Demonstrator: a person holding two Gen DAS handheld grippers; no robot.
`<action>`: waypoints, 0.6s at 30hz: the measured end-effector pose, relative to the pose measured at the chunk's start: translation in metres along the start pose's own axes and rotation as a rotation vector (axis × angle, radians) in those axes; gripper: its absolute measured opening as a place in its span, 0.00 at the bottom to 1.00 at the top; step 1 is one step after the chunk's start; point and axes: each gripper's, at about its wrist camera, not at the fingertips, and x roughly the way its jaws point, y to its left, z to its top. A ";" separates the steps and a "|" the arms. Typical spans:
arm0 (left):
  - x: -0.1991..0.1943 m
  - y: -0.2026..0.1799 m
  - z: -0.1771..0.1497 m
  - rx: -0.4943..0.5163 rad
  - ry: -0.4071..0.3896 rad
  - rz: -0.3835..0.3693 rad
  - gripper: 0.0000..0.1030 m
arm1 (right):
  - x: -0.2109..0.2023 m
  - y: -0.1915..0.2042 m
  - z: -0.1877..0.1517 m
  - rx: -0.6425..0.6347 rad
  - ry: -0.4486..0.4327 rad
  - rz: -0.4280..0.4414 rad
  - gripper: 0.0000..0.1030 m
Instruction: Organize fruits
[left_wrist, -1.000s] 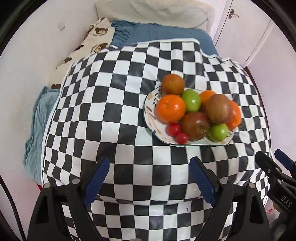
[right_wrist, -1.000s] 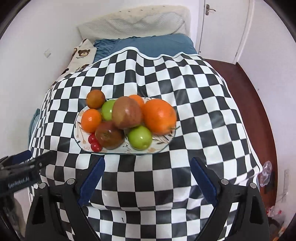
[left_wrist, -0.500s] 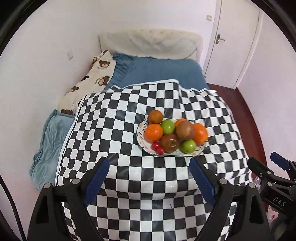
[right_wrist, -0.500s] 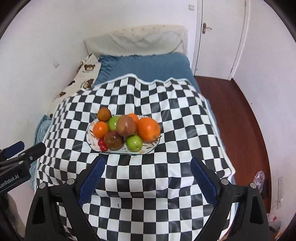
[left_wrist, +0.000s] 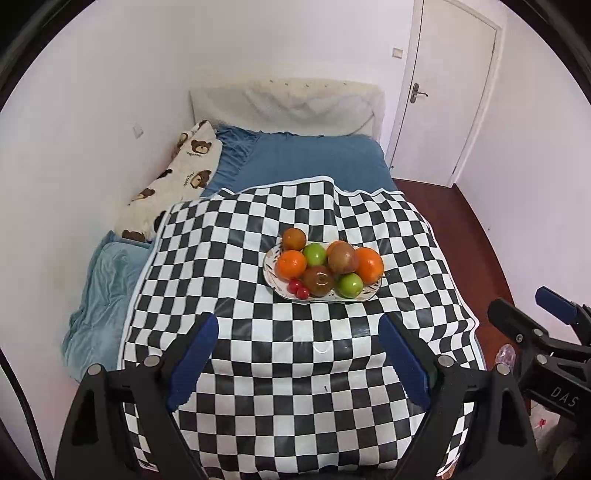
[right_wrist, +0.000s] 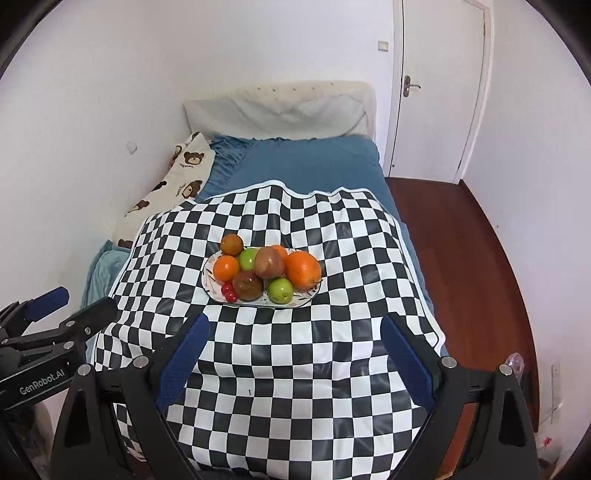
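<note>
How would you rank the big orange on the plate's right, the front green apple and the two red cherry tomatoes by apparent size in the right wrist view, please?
1. Big orange, clearly the largest.
2. Front green apple.
3. Cherry tomatoes, smallest; the two look alike.

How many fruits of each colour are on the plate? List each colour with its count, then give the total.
Orange fruits: 4 (one darker, one half hidden)
Green fruits: 2
Red-brown fruits: 2
Small red fruits: 2
Total: 10
</note>
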 end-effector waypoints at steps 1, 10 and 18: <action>-0.002 0.000 -0.001 -0.001 -0.003 0.003 0.86 | -0.005 0.000 -0.001 0.001 -0.004 0.001 0.93; -0.013 0.001 -0.008 -0.017 -0.009 0.007 0.86 | -0.019 0.002 -0.005 -0.003 -0.014 0.007 0.93; -0.012 0.002 -0.015 -0.034 0.009 0.012 0.86 | -0.021 0.004 -0.007 -0.002 -0.014 0.003 0.97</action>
